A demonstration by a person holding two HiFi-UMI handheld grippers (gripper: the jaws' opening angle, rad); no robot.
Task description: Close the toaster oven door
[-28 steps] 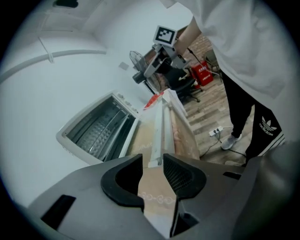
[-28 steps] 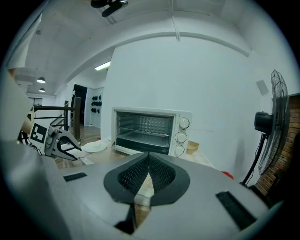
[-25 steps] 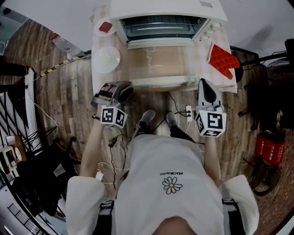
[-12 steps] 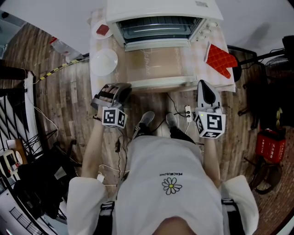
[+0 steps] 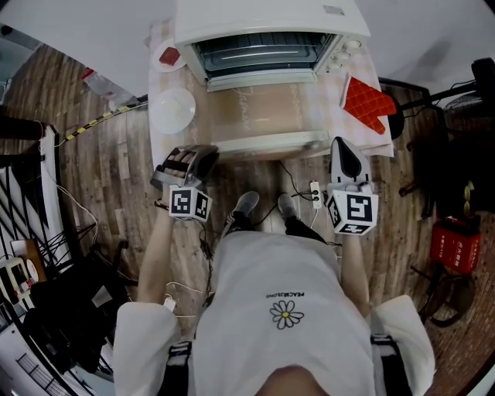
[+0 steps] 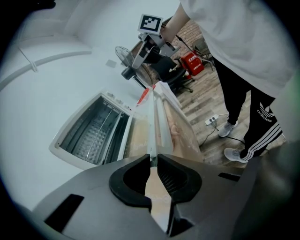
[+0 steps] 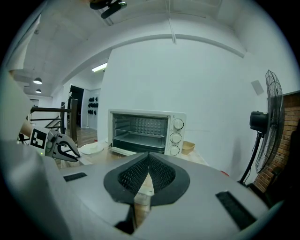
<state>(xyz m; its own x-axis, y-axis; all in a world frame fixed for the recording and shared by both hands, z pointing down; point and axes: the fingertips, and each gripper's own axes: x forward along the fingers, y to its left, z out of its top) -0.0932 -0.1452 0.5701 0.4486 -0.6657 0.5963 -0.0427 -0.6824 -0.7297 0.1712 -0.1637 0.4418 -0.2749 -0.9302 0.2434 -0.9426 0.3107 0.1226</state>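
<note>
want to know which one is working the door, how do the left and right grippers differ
The left gripper is at the front left corner of the open toaster oven door, its jaws having just been closing on the door's edge; the right gripper hangs clear of the door, jaws together and empty. The left is rolled over; the right sits level. Both point toward the toaster oven.

A white plate [image 5: 172,110] and a red mitt [image 5: 366,104] are set on the worktop [image 5: 331,108]; a power strip [image 5: 315,191] is laid on the floor [image 5: 116,155].
</note>
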